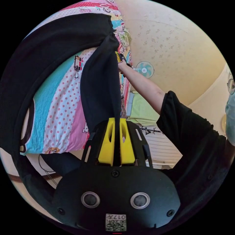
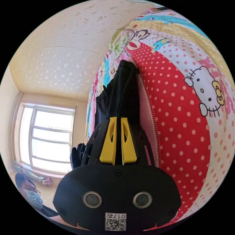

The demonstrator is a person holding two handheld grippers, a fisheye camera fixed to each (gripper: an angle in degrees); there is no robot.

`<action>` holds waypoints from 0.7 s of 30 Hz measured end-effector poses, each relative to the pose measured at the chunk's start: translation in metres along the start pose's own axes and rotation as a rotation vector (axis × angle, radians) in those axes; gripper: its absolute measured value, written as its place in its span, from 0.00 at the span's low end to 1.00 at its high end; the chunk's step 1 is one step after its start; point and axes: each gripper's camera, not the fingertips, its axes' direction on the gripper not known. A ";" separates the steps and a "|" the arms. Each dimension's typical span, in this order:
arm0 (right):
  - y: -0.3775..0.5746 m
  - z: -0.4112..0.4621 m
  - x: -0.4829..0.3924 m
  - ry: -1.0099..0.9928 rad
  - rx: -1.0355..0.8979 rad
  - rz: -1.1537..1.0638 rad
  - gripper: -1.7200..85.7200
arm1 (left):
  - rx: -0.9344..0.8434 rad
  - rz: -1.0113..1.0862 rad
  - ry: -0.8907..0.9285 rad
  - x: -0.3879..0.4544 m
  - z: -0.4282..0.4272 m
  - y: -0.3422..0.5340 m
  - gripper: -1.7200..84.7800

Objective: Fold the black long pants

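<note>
Black long pants: far end cut off by the left gripper view's edge; fabric edge between the left tool's yellow jaws hidden in the narrow gap. Right tool: mostly concealed behind the raised pant leg, jaws not discernible there. Bed cover: partly masked by dark cloth. In the right gripper view, pants hidden below by the tool's body; bed cover cropped at the frame edge. Person's sleeve truncated at the rim. Fan too small for detail.

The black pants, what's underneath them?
Under the black pants lies a colourful cartoon-print bedsheet, striped and dotted where it shows. Whatever part of the sheet lies beneath the fabric itself is covered.
</note>
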 end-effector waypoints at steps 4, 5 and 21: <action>-0.001 0.054 -0.050 -0.272 -0.067 -0.115 0.06 | 0.145 -0.119 0.400 -0.034 -0.080 -0.011 0.04; -0.001 0.077 -0.068 -0.311 -0.103 -0.143 0.06 | 0.189 -0.149 0.494 -0.046 -0.103 -0.012 0.04; 0.113 0.252 -0.146 -0.272 -0.416 -0.233 0.10 | 0.088 -0.324 0.023 -0.150 -0.280 -0.051 0.09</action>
